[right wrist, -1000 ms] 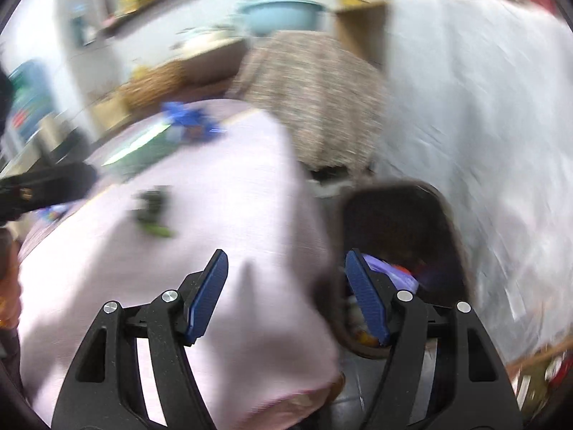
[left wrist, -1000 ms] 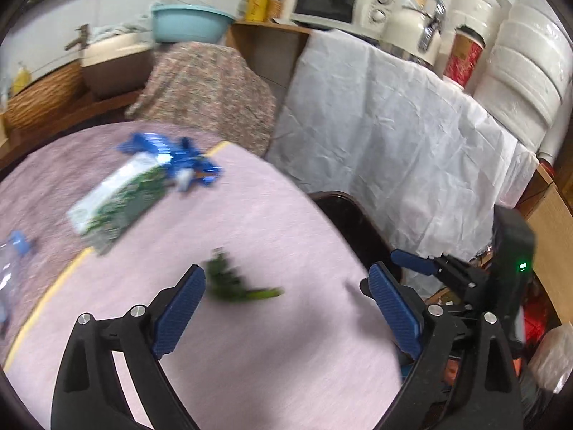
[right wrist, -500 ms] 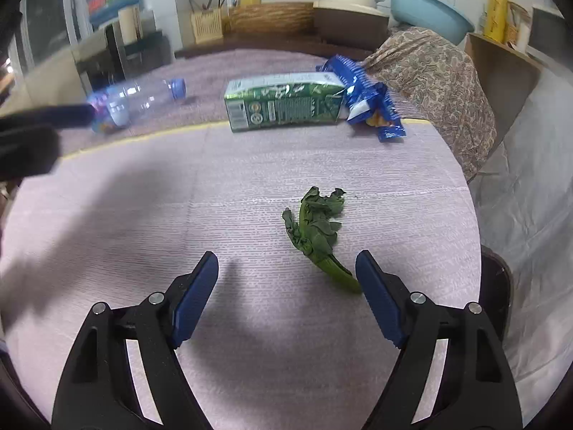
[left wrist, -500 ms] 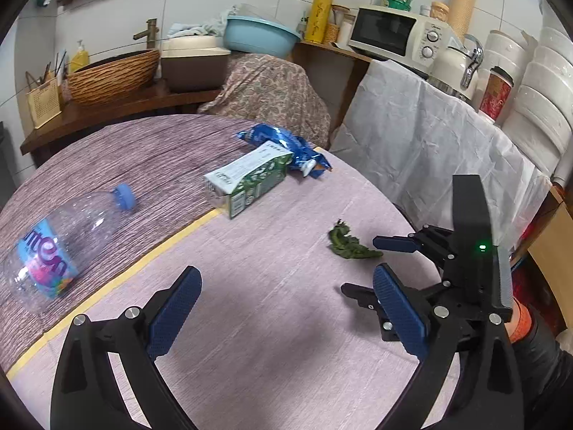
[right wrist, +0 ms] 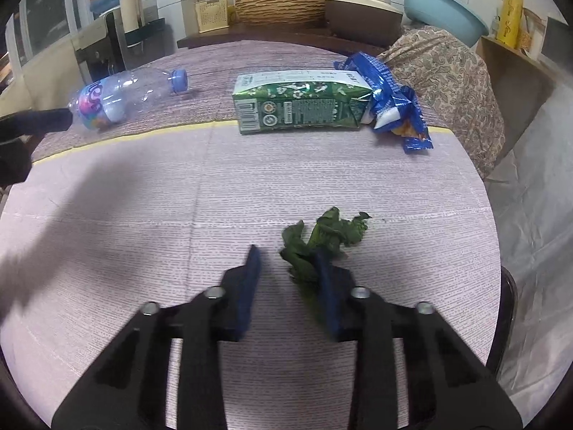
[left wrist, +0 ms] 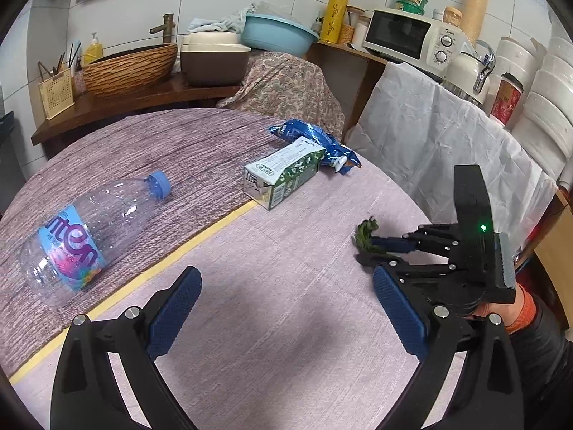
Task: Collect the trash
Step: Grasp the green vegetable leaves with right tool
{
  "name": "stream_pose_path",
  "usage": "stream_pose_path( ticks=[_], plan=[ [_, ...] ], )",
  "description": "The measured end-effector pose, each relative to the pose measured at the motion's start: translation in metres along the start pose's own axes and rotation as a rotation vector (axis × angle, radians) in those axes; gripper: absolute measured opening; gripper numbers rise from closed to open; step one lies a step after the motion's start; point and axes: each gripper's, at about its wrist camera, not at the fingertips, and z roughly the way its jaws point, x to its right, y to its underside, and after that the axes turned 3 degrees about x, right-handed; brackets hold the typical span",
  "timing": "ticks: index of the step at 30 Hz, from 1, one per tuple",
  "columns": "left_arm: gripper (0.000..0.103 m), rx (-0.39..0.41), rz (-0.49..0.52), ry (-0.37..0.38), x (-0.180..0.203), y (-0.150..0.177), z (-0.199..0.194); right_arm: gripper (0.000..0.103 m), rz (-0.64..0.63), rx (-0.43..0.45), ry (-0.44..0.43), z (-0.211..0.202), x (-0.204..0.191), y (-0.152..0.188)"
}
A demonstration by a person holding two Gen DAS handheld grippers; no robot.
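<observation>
A wilted green leaf scrap (right wrist: 333, 233) lies on the pink tablecloth (right wrist: 179, 215) near the table's right edge. My right gripper (right wrist: 286, 261) is closing around its near end: the leaf touches the right finger (right wrist: 327, 297), while a gap still shows beside the left one. From the left wrist view the right gripper (left wrist: 372, 249) comes in from the right with the leaf scrap (left wrist: 365, 233) at its tips. My left gripper (left wrist: 284, 279) hovers open and empty over the cloth. Further back lie a clear plastic bottle (left wrist: 89, 233), a green carton (left wrist: 283, 175) and a blue wrapper (left wrist: 322, 139).
The dark rim of a bin (right wrist: 508, 286) shows just past the table's right edge, beside a white sheet (left wrist: 447, 136) draped over a counter. A patterned cloth (left wrist: 286, 82) covers something behind the table. A microwave (left wrist: 408, 39), a basin (left wrist: 275, 34) and a basket (left wrist: 129, 68) stand along the wall.
Both grippers swung from the bin side back over the table. The right gripper came down to the leaf and its jaws narrowed from wide apart to close around it.
</observation>
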Motion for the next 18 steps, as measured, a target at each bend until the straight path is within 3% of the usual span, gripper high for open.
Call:
stream_pose_path(
  ticks=[7,12,18],
  plan=[
    [0.098,-0.058,0.095,-0.012,-0.022,-0.018,0.001,0.011,0.002,0.014,0.008,-0.002,-0.004,0.004],
    [0.098,-0.100,0.215,-0.110,-0.040,-0.038,0.002,0.011,0.025,0.020,-0.006,-0.003,-0.002,0.005],
    [0.098,-0.166,0.272,-0.166,-0.068,-0.061,0.010,0.011,0.048,0.024,-0.021,-0.003,0.002,0.006]
  ],
)
